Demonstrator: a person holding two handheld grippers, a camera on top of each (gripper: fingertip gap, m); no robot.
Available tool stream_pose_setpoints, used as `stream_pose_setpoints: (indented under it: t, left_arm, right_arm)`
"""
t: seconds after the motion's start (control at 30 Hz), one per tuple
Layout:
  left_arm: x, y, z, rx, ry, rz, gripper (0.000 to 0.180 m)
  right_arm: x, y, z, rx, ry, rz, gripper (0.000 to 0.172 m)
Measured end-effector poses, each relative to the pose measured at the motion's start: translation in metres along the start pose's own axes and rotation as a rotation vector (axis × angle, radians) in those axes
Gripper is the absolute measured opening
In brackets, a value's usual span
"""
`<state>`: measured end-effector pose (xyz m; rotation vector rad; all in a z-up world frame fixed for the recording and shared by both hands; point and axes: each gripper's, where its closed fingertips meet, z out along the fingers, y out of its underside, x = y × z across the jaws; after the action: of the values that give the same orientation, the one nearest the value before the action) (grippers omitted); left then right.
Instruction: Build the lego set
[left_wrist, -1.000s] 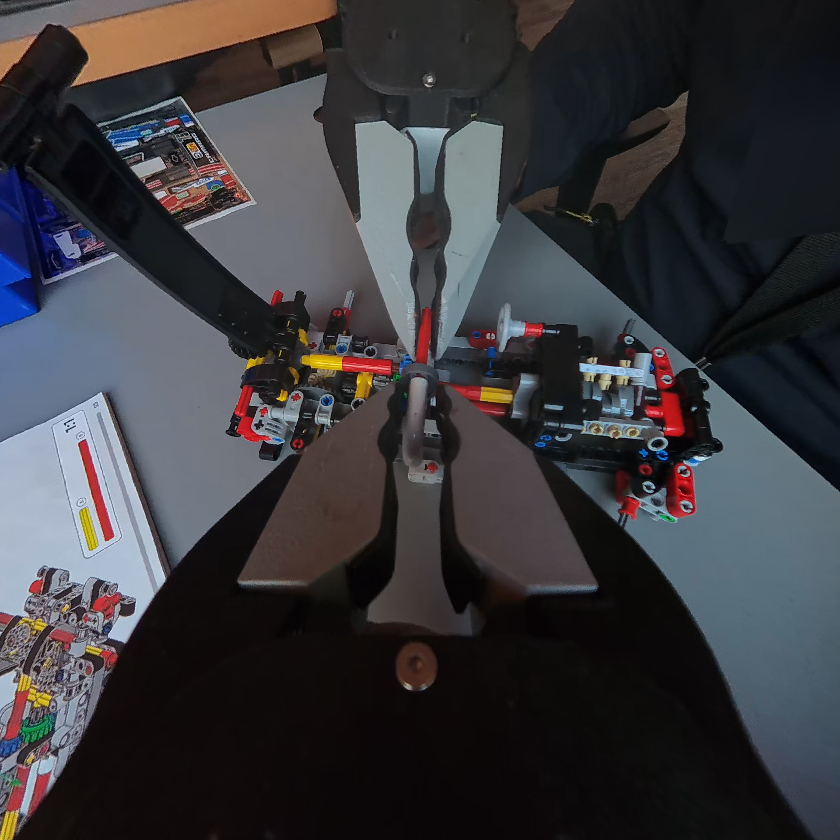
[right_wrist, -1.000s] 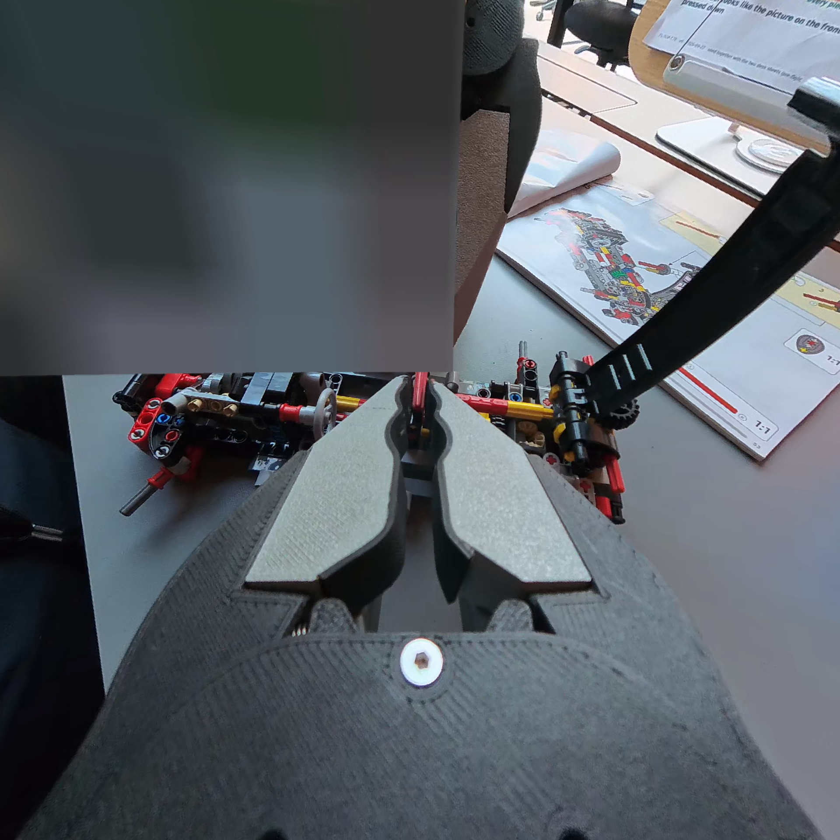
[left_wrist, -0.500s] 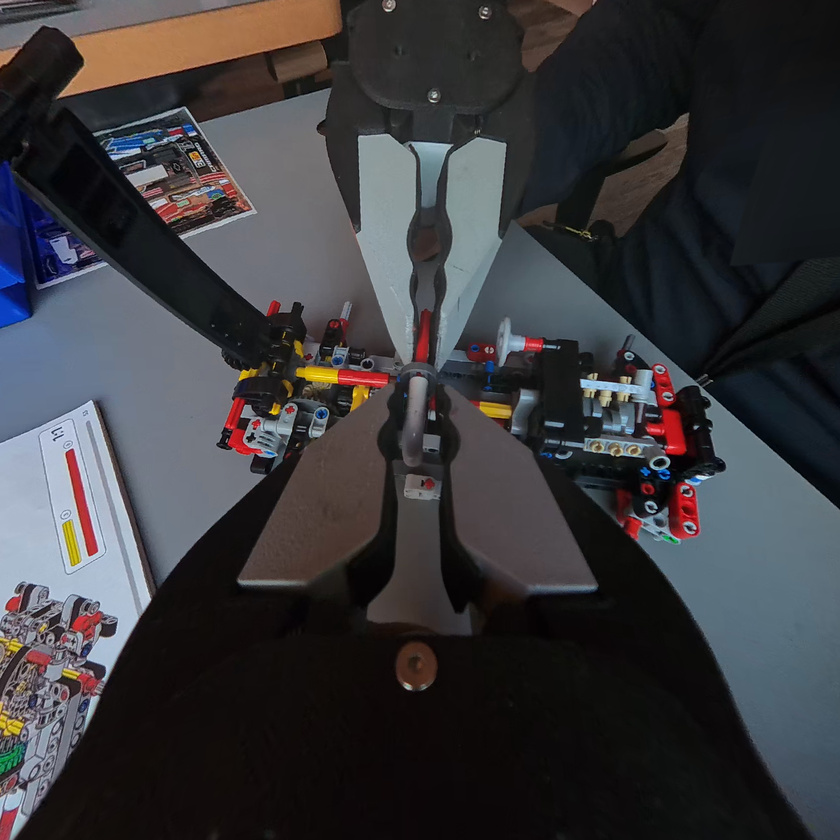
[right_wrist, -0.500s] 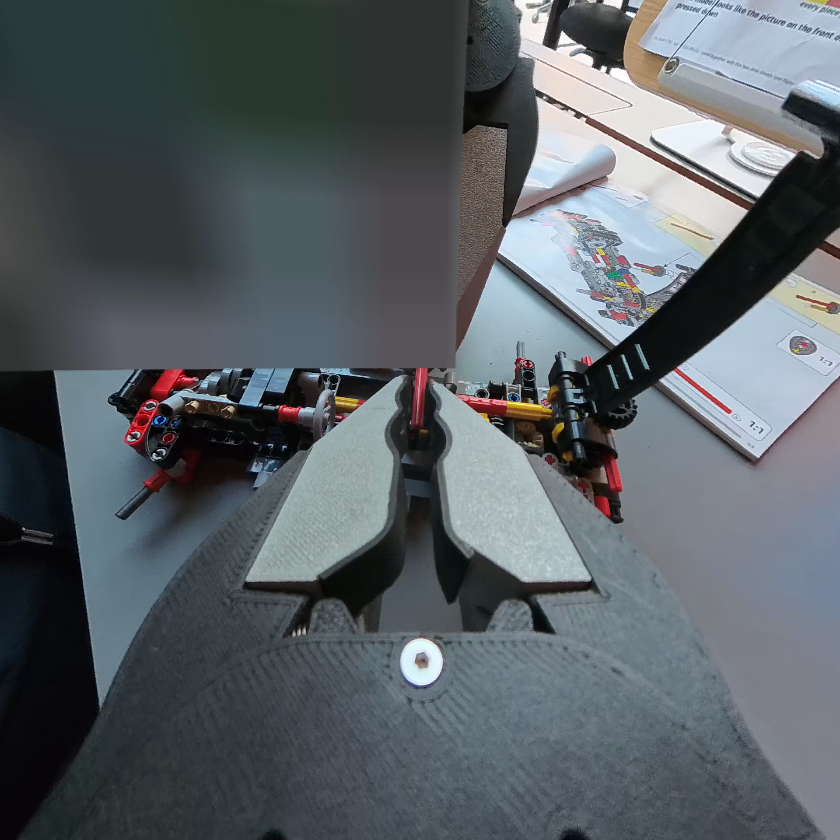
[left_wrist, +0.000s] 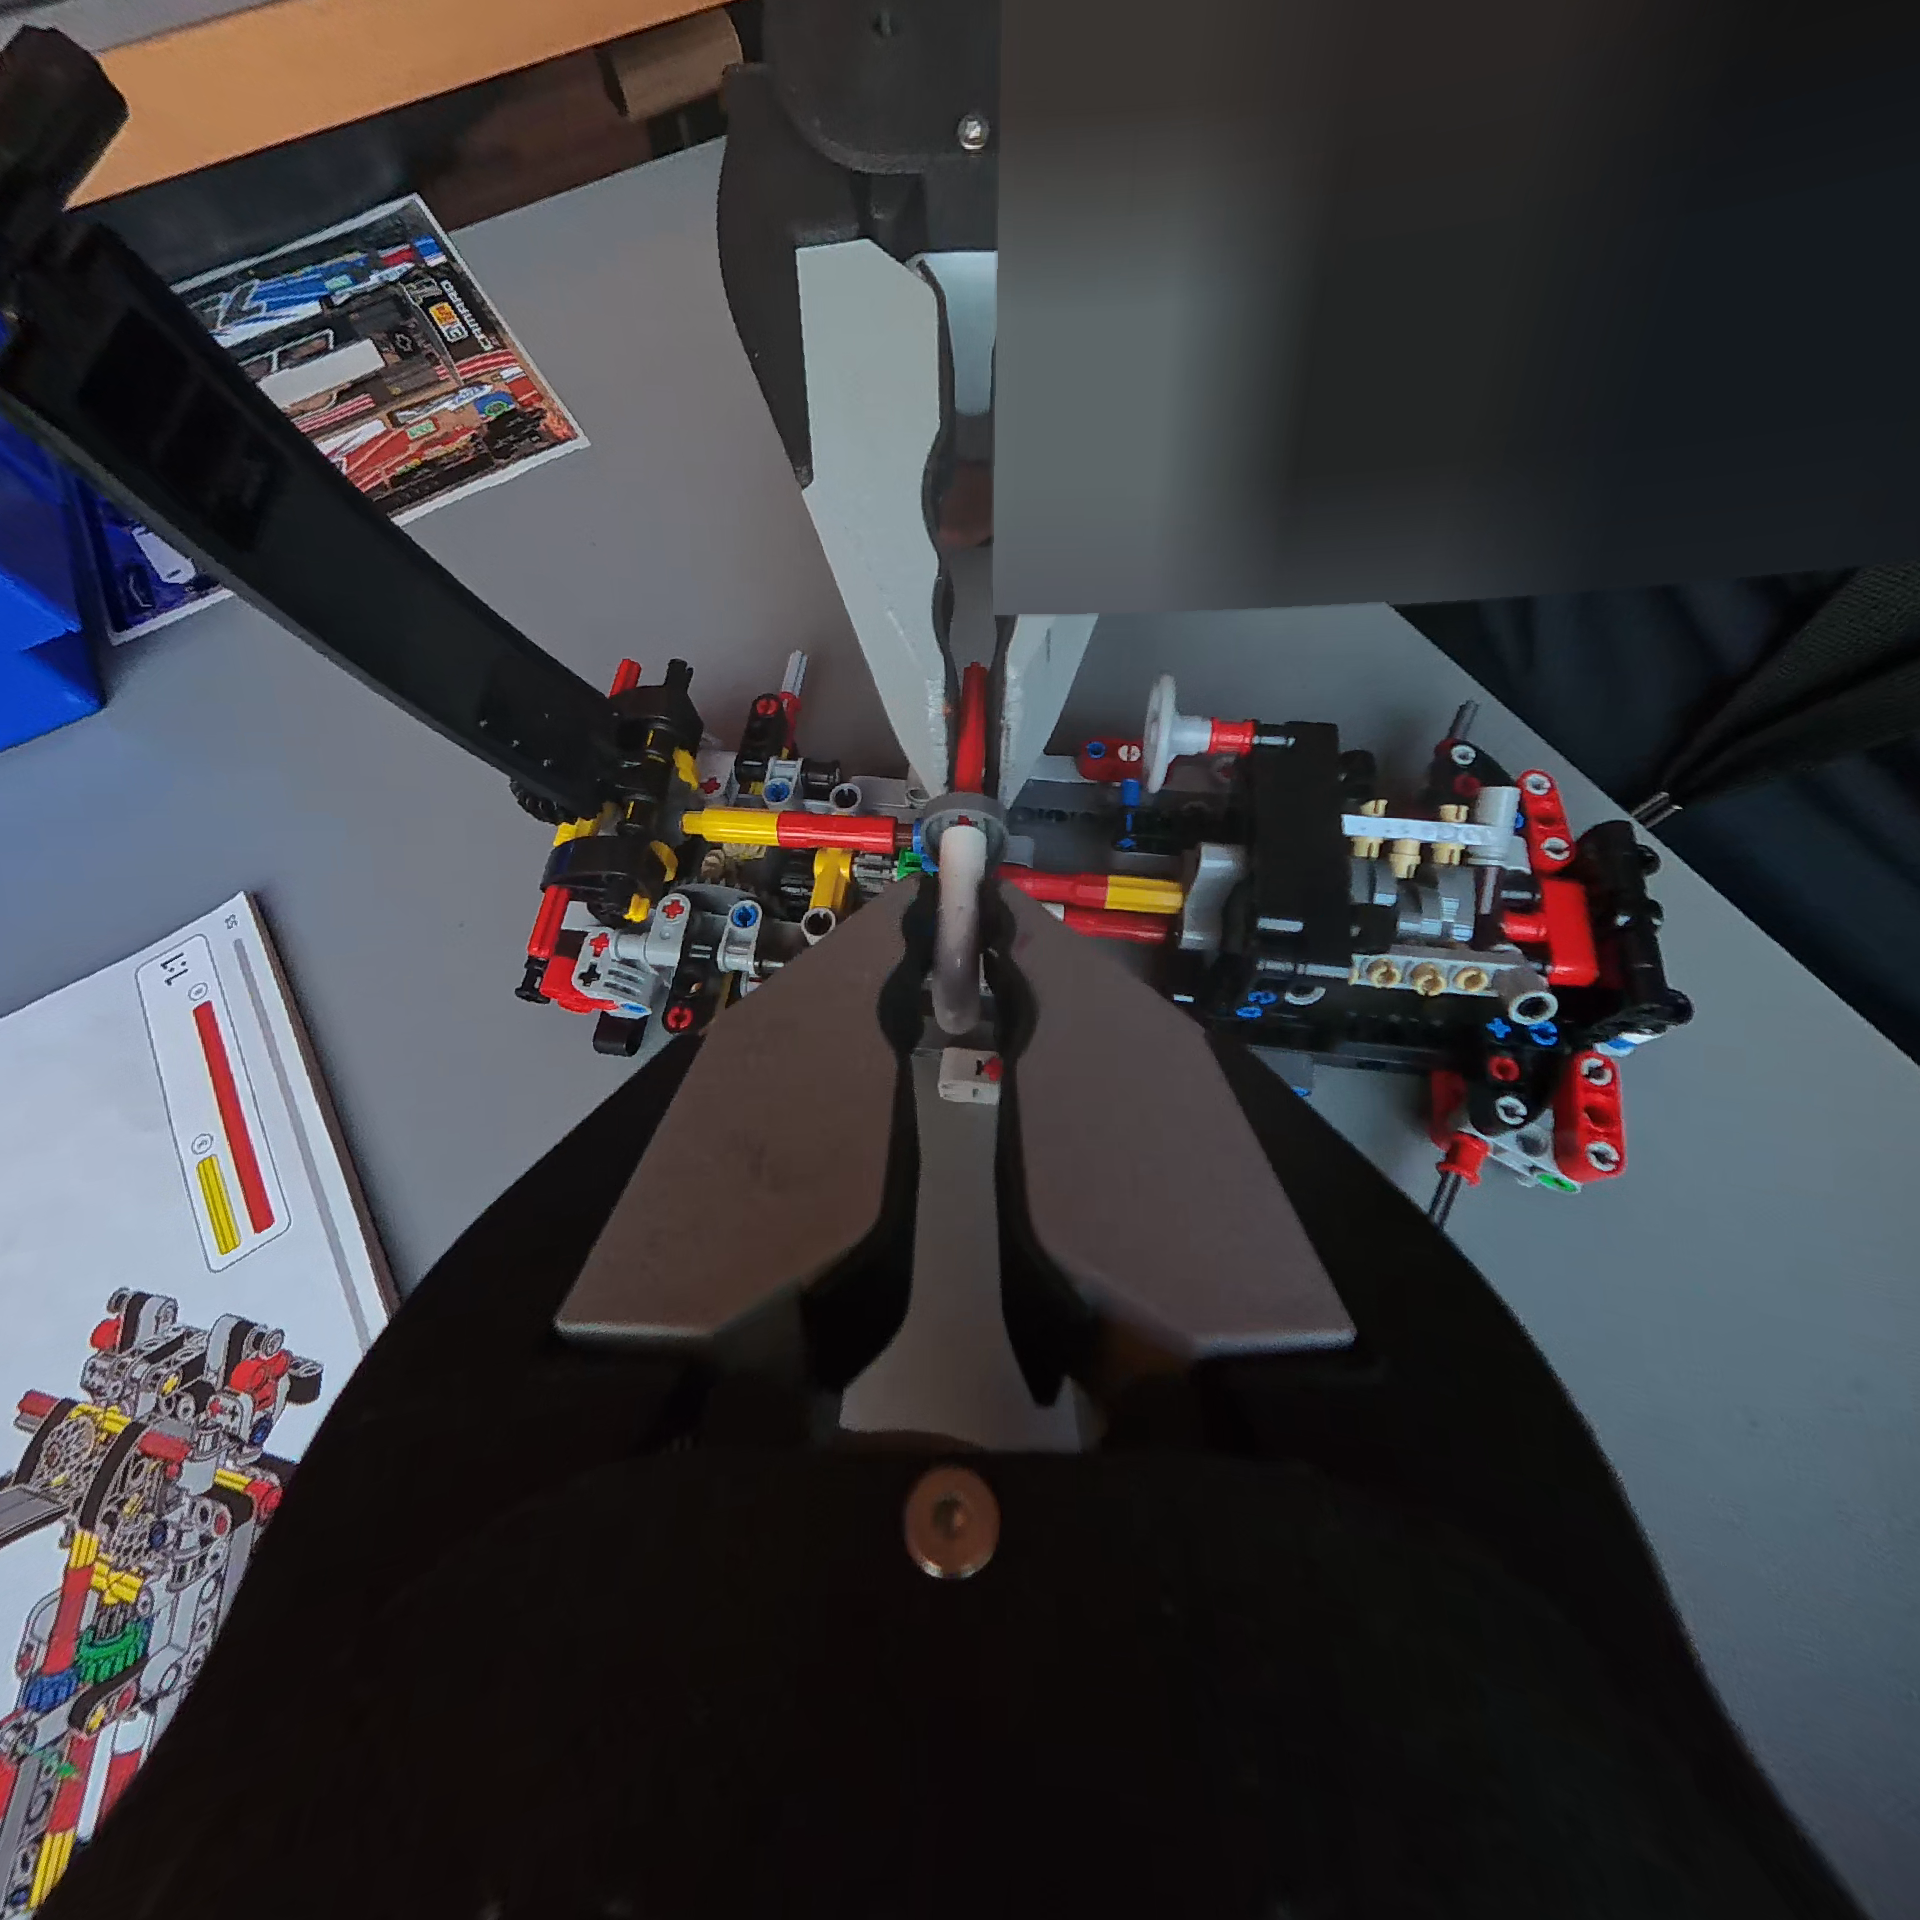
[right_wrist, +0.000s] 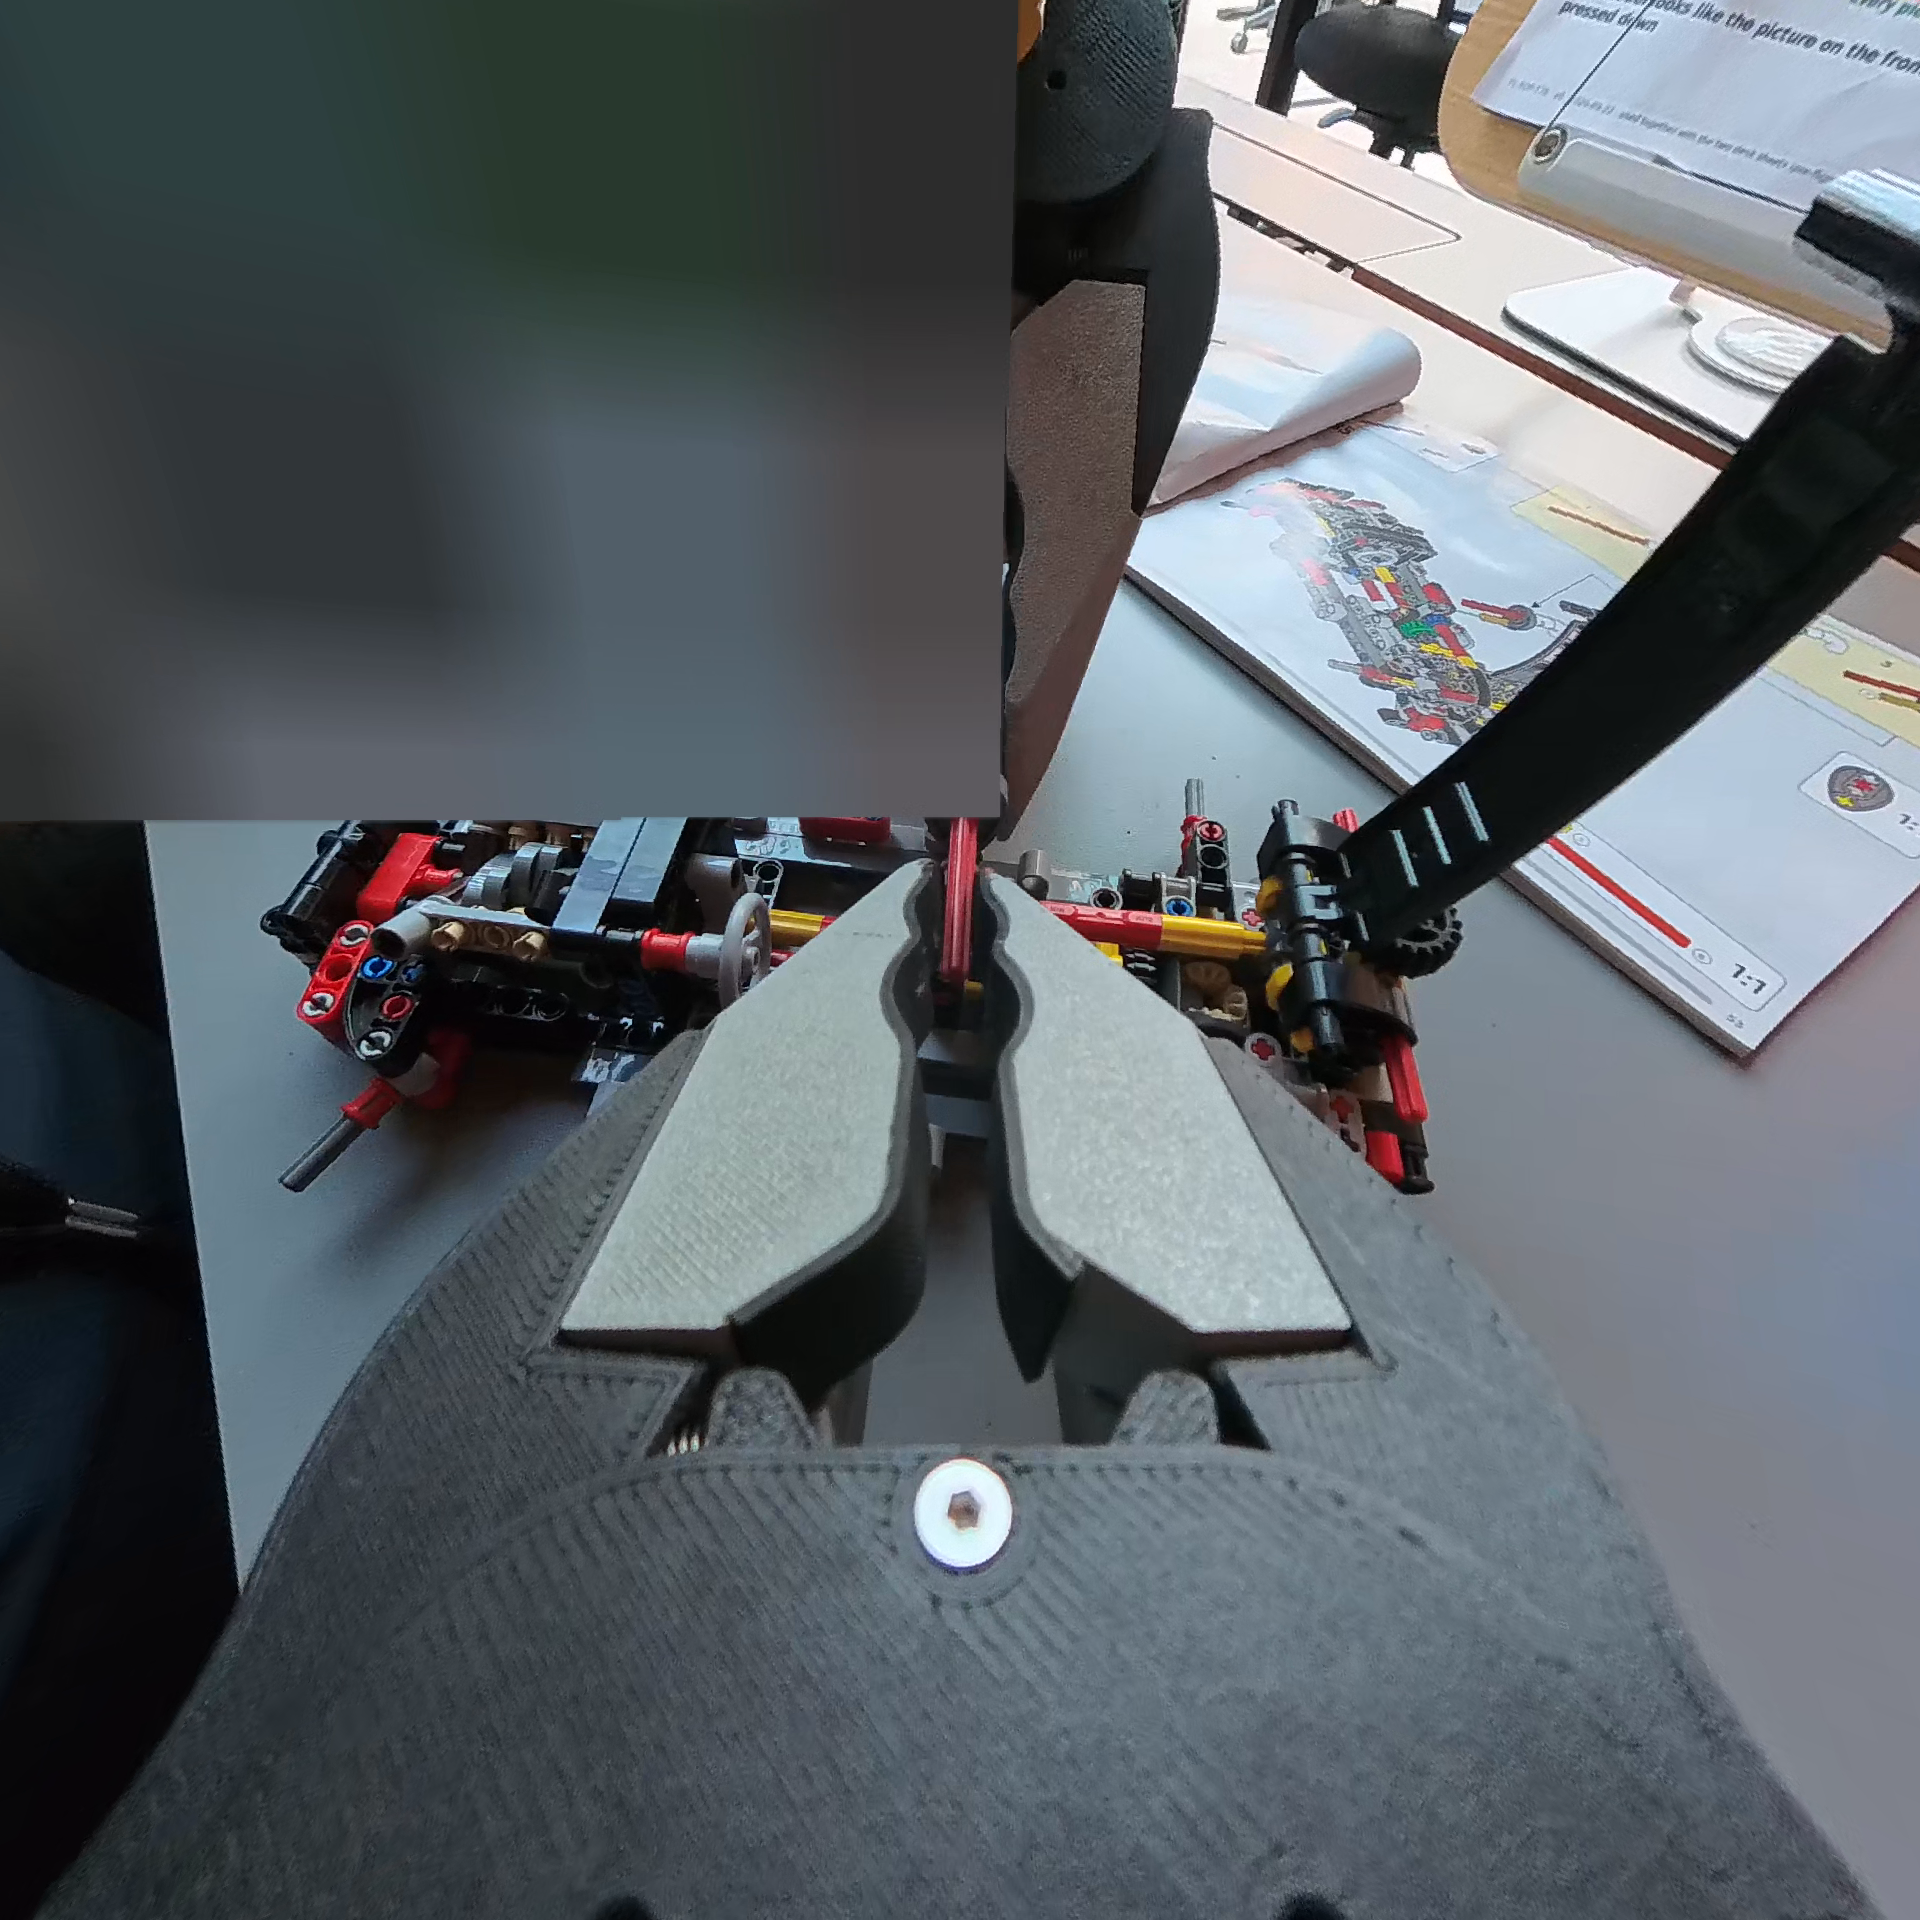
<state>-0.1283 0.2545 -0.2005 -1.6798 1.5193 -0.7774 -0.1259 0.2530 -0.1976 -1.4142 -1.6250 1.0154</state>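
Grey table (left_wrist: 665, 582) carries a toy-brick chassis (left_wrist: 1351, 894), an instruction booklet (left_wrist: 135, 1195) beside it; left gripper (left_wrist: 958, 940) is clamped on a light grey pin (left_wrist: 956, 935), right gripper (right_wrist: 958, 914) is clamped on a red axle (right_wrist: 958, 914); both pieces meet at the chassis middle.

— Where's the room? 
— Bare table (left_wrist: 1714, 1351) on the near right of the model (left_wrist: 1299, 914). 
— And the left? 
— A black bar (left_wrist: 312, 540) slants onto the model's left end, with a booklet (left_wrist: 156, 1195) flat below it. The right gripper (left_wrist: 971, 727) blocks the far side.
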Motion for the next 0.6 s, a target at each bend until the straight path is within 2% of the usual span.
stream_pose_setpoints:
  t: [0.33,0.6]
  left_arm:
    - [-0.0005,-0.0002,-0.0027,0.012,0.009,-0.017,0.005]
    - [-0.0005,-0.0024,-0.0045,0.084,-0.028,-0.036,0.005]
  right_arm:
    - [0.0,-0.0001,0.0001,0.001,0.0,0.001,0.003]
    - [-0.0003,-0.0003,0.0004,0.001,0.001,-0.002,0.003]
